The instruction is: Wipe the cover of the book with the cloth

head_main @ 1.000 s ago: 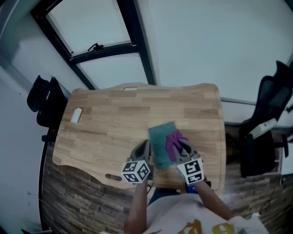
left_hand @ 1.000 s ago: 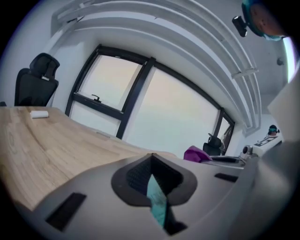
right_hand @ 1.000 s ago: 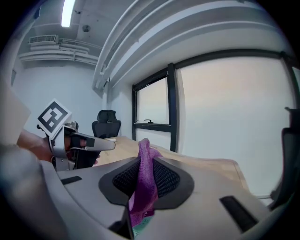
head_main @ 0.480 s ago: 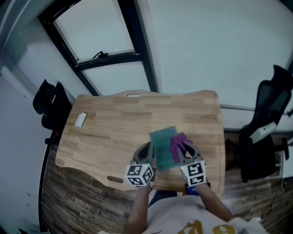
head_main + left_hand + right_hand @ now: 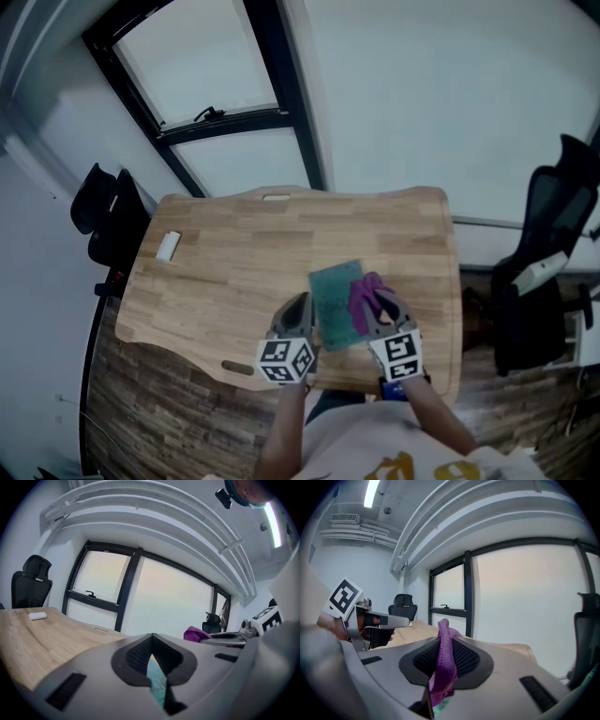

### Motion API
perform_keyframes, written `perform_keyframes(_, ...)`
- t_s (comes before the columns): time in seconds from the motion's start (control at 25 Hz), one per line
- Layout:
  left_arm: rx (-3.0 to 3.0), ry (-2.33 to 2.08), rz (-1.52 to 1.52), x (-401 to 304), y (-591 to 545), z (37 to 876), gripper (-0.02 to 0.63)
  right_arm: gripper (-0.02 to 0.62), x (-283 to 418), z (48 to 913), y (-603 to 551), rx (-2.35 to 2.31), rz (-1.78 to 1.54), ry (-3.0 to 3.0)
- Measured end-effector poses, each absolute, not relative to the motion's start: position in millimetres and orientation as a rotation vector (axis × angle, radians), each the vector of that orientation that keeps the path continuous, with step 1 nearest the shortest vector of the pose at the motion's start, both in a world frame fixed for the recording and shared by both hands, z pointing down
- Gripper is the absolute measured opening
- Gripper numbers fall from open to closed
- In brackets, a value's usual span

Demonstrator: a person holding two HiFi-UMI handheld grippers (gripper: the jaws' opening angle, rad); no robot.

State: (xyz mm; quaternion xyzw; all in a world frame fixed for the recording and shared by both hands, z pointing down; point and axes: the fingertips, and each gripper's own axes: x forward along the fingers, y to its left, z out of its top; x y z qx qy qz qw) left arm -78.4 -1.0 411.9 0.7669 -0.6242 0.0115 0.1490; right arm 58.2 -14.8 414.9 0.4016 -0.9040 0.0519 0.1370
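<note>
Change since a second ago: slight; grippers, book and cloth keep their arrangement.
Left gripper (image 5: 151, 654): jaws pressed together, with a teal sliver of the book (image 5: 336, 302) caught between the pads at its left edge.
Right gripper (image 5: 446, 644): jaws clamped on the purple cloth (image 5: 443, 660), which rests against the book's right part.
Book: between the two grippers, near the front edge of the wooden table (image 5: 234, 253).
White block (image 5: 167, 246): far left of the table.
Chair (image 5: 553, 225): right of the table.
</note>
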Motion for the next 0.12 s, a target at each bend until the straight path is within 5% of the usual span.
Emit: perform_keyframes(0.12,2.196,-1.8,0.028,-79.9,-0.8,412.0,0.002,0.061,56.7,414.3,-15.9,1.163,0.133,-2.627)
